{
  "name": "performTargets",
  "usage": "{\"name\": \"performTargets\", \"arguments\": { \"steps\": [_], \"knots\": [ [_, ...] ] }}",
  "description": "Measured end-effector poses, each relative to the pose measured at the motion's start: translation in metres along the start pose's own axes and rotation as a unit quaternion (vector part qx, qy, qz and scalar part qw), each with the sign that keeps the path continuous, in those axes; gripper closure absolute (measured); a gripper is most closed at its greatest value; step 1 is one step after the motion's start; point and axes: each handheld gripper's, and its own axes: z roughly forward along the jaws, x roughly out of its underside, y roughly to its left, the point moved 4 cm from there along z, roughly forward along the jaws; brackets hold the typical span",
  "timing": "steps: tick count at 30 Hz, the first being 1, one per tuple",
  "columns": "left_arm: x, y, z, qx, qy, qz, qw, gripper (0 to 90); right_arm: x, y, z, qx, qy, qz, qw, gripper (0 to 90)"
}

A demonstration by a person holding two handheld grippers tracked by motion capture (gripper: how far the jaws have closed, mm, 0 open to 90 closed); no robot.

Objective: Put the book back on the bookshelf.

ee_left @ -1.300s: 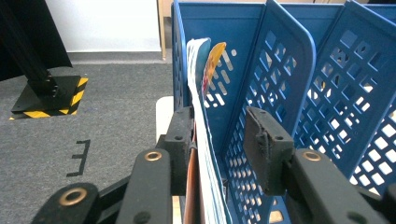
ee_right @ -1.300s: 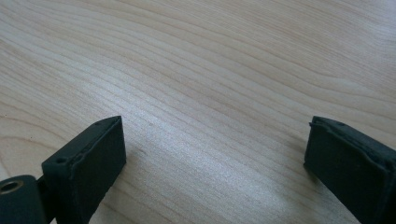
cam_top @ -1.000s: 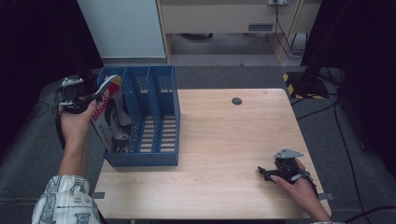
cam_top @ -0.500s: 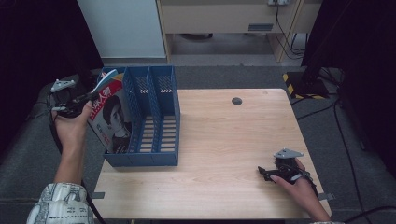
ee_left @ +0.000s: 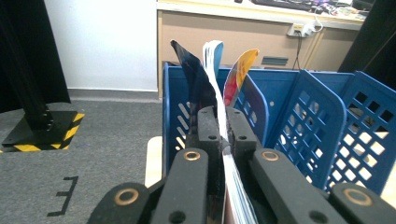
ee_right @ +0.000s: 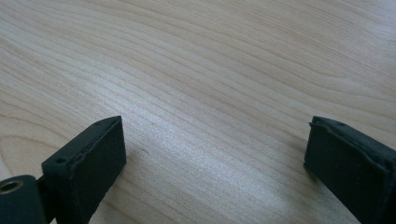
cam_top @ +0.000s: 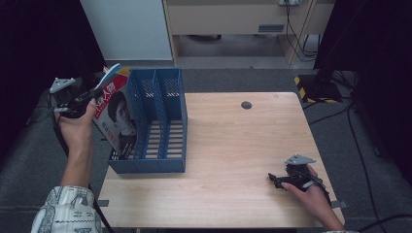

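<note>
left gripper [ee_left: 223,135]: jaws pinched tight on the top edge of a magazine [ee_left: 215,70], whose pages fan out above the pads into a dark cover, white leaves and a red-and-yellow sheet. in the high view the same gripper [cam_top: 80,99] sits left of the rack [cam_top: 160,145], holding the magazine [cam_top: 116,121] tilted, its lower end down in the rack's leftmost slot and its upper end leaning out over the rack's left wall. the rack, a blue file holder with perforated dividers [ee_left: 308,135], stands on the left end of the table [cam_top: 233,184].

right gripper [ee_right: 212,163]: jaws wide apart with nothing between them, resting low over bare wood; in the high view it [cam_top: 279,180] lies well right of the rack, near the table's front right corner.

step in hand, as judged: seating the magazine in the leftmost slot; it looks partly in but not yet upright. the next move calls for tipping the top edge toward the rack until the magazine stands against the divider, lowering it to the slot floor, then parting the jaws and lifting clear without dragging the pages back out.
</note>
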Motion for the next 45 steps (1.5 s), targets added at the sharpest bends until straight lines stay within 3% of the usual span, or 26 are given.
{"name": "performTargets", "arguments": {
  "steps": [10, 15, 45],
  "knots": [
    [0.011, -0.006, 0.016, -0.005, -0.002, 0.015, 0.9999, 86.6, 0.0, 0.0, 0.0, 0.0, 0.0, -0.001, 1.0, 5.7],
    [0.014, -0.003, 0.017, -0.002, -0.01, 0.003, 0.9999, 86.6, 0.0, 0.0, 0.0, 0.0, 0.0, 0.0, 1.0, 5.7],
    [0.026, 0.001, 0.023, -0.003, 0.016, 0.01, 0.9998, 86.0, 0.0, 0.0, 0.0, 0.0, 0.0, 0.0, 1.0, 5.7]
  ]
}}
